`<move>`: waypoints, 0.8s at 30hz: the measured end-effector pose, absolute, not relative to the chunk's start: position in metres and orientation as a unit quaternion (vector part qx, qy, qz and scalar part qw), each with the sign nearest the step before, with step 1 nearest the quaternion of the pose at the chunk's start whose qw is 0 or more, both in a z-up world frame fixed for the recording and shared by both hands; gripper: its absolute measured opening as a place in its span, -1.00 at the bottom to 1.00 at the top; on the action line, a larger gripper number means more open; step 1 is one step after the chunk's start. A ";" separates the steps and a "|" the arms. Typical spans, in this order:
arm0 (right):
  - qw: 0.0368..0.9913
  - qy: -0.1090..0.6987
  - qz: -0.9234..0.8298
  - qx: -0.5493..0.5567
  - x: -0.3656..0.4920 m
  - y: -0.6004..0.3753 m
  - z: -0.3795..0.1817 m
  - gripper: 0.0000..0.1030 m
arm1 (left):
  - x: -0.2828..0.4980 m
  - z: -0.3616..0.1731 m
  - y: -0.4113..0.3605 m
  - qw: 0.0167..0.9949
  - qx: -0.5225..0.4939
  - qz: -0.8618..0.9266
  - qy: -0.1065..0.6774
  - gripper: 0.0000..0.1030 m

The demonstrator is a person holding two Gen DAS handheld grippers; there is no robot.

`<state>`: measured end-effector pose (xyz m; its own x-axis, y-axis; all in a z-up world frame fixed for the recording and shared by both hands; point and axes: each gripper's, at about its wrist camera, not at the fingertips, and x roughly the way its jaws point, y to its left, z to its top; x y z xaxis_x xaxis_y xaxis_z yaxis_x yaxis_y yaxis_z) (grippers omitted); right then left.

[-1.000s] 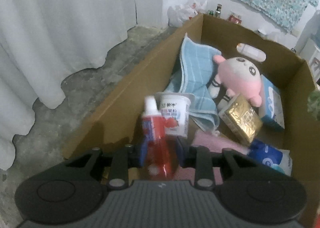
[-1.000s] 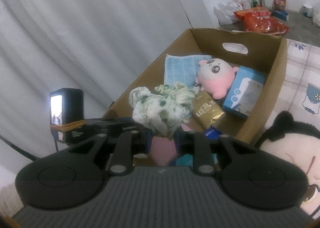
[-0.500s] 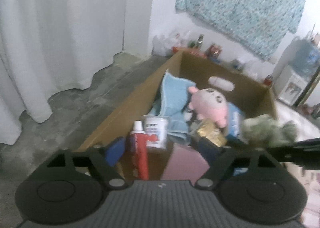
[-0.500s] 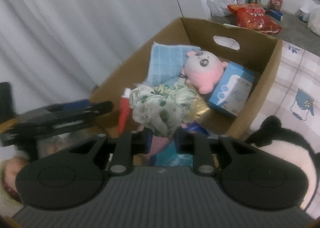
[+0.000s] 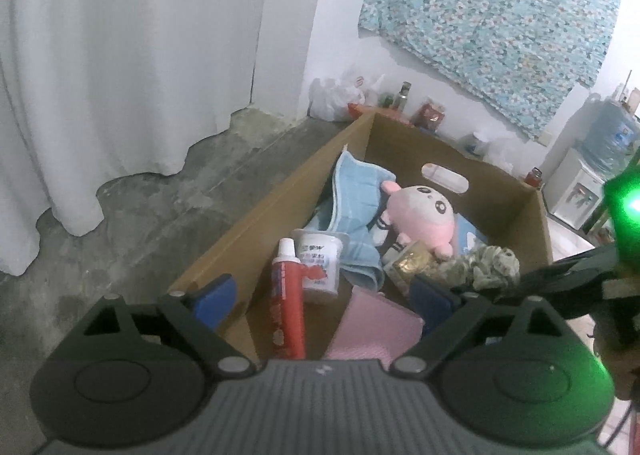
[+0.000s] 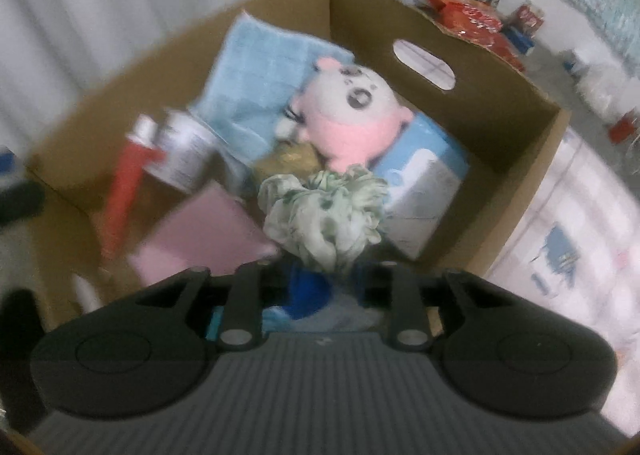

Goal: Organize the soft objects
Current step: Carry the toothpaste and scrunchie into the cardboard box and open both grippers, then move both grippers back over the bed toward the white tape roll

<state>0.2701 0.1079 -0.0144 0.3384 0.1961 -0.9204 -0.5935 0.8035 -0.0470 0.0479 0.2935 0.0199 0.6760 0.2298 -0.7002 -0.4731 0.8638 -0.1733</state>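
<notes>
green-and-white scrunchie (image 6: 324,215) sits clamped in the right gripper (image 6: 320,279), held over the near end of the cardboard box (image 6: 516,191). left gripper (image 5: 324,295) hangs spread wide, holding nothing, above the box's near corner. beneath lie a pink pad (image 5: 376,331), red toothpaste tube (image 5: 286,295) and white cup (image 5: 320,263), its label unreadable. farther in, a pink plush toy (image 5: 420,219) rests against a blue towel (image 5: 356,195).

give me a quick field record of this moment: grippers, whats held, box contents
left gripper: open, holds nothing, above the near end of the box
right gripper: shut on green-white scrunchie, over the box
container: cardboard box, open top, handle cutout in far wall
soft items inside: pink plush, blue towel
other items inside: red tube, white cup, gold packet, pink flat item
</notes>
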 end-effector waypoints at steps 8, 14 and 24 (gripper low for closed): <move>0.803 0.482 0.229 -0.265 0.261 0.115 -0.017 0.42 | 0.050 0.015 0.295 0.896 -0.176 0.201 0.356 0.84; 0.819 0.462 0.226 -0.255 0.256 0.109 0.004 0.42 | 0.049 0.017 0.291 0.896 -0.175 0.201 0.357 0.84; 0.853 0.433 0.269 -0.110 0.218 0.070 0.061 0.63 | 0.049 0.030 0.262 0.896 -0.146 0.193 0.374 0.87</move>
